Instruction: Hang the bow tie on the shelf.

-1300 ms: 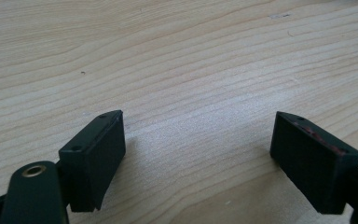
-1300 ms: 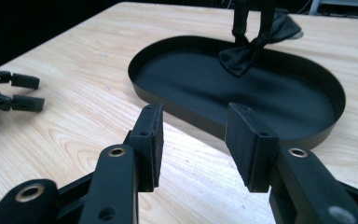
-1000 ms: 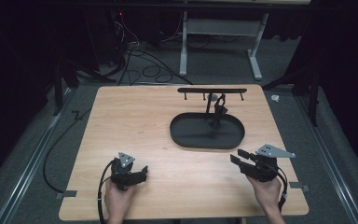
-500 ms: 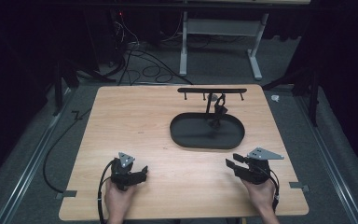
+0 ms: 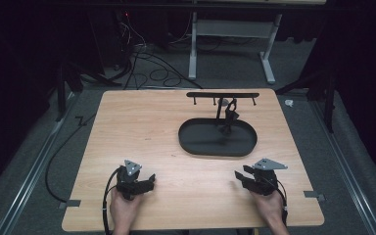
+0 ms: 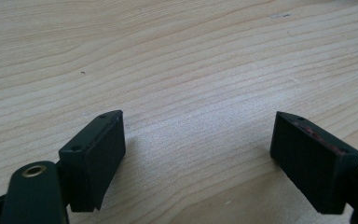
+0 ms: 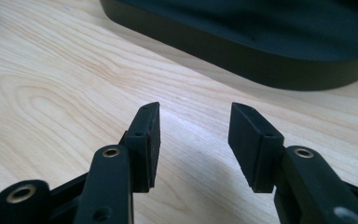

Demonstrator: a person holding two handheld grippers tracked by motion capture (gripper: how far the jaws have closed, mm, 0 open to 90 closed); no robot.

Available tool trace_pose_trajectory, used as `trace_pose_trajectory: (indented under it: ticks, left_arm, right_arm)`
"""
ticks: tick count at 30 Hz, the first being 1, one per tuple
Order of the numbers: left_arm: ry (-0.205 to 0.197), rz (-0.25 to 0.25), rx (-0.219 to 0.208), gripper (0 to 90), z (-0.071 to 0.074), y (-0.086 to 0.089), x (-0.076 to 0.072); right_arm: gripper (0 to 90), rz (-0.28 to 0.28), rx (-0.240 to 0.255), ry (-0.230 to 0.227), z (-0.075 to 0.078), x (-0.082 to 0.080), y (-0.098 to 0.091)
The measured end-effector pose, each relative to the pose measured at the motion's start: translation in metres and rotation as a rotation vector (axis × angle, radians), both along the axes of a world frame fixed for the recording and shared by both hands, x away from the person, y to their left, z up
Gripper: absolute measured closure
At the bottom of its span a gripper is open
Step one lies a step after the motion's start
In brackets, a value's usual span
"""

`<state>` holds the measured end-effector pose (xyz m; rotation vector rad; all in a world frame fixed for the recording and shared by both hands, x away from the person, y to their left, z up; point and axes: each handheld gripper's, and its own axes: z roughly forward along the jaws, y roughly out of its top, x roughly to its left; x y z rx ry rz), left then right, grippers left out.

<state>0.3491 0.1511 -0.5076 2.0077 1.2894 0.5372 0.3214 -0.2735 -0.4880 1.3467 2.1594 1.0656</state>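
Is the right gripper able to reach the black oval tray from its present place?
Probably yes: the right gripper, open and empty, faces the black oval tray across bare table.

Both hands rest low at the near edge: the left tool [image 5: 147, 182] gapes wide and empty; the right tool [image 5: 239, 177], its jaws just opening further, holds nothing.

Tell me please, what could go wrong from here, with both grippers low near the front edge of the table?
1. The right gripper is open with nothing between its jaws, which have just been opening, low over the table; sinking further, it might scrape the wood.
2. Reaching forward, it could push the black oval tray, whose wall is close ahead.
3. The thin rack over the tray looks easy to tip if bumped.
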Motion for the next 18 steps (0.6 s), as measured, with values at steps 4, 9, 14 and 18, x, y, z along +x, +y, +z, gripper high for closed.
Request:
trace_pose_trajectory:
  ticks: [4, 9, 14, 18]
  left_arm:
    - [0.000, 0.000, 0.000, 18.4, 0.000, 0.000, 0.000]
    - [0.000, 0.000, 0.000, 18.4, 0.000, 0.000, 0.000]
    - [0.000, 0.000, 0.000, 18.4, 0.000, 0.000, 0.000]
    - [0.000, 0.001, 0.000, 18.4, 0.000, 0.000, 0.000]
  right_arm:
    - [53.3, -0.009, -0.020, 0.008, -0.005, 0.002, 0.000]
    - [51.4, -0.012, -0.043, 0.017, -0.011, 0.007, 0.002]
    - [49.8, -0.018, -0.095, 0.008, -0.014, 0.007, 0.006]
    - [47.3, -0.014, -0.100, 0.005, -0.014, 0.008, 0.006]
